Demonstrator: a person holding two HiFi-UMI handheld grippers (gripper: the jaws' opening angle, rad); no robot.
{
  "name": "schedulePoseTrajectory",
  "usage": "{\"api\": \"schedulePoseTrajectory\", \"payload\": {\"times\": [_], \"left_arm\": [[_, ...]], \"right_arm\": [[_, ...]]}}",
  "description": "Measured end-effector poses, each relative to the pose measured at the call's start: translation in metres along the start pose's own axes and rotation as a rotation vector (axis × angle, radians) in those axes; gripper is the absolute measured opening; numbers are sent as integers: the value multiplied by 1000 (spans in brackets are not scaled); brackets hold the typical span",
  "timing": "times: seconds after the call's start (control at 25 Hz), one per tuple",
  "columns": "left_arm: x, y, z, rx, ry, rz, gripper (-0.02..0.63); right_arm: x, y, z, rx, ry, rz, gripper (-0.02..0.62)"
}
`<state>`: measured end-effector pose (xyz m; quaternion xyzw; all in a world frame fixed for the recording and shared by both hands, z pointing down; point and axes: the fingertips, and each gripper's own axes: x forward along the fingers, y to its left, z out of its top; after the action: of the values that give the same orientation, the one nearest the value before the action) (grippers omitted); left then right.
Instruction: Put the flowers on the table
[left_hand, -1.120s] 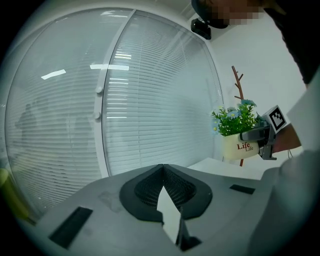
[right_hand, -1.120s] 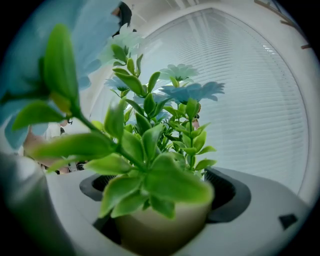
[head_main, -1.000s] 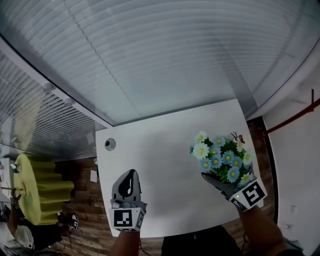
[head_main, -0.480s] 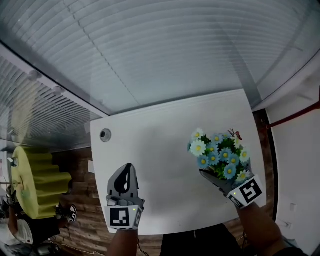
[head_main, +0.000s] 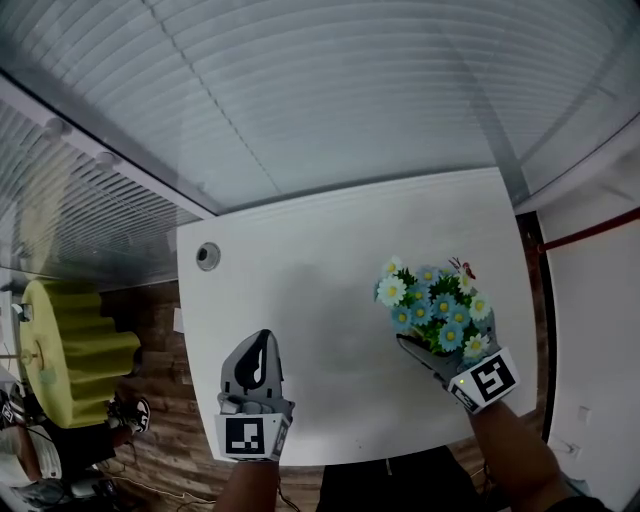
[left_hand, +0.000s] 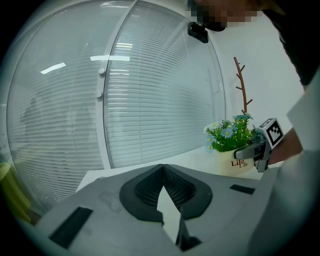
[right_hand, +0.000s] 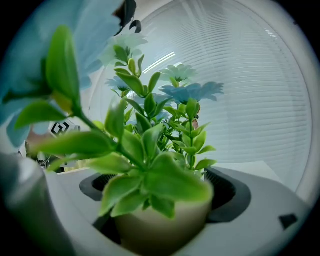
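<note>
White table (head_main: 330, 260) beside window blinds (head_main: 300, 90). Right gripper (head_main: 425, 348) clamps the flower pot (head_main: 432, 312), leaves blocking its view; left gripper (head_main: 258, 362) closed, empty.

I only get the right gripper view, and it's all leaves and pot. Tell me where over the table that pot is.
Observer: In the head view the flowers, held by the right gripper, are over the right part of the table, near its front edge.
Operator: Report whether the pot is down.
Observer: In the left gripper view the pot is upright and low at the tabletop. I cannot tell whether it touches.
Operator: Give me the other gripper's state.
Observer: The left gripper is shut and empty, over the table's front left.
</note>
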<state>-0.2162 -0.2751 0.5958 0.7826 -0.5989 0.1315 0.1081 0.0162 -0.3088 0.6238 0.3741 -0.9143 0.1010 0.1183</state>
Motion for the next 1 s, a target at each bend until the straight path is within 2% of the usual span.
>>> {"api": "schedulePoseTrajectory", "payload": {"times": [0.4,0.64,1.0], "left_arm": [[6,-18,0,6,-6,-30,5],[2,-17,0,16,-18,-9,5],[0,-5,10,12,-43,15,5]], "right_arm": [[3,-1,-20,-16,19,3,522],[4,-1,-22,-25,13,0,522],[7,2,-31,11,84,5,522]]}}
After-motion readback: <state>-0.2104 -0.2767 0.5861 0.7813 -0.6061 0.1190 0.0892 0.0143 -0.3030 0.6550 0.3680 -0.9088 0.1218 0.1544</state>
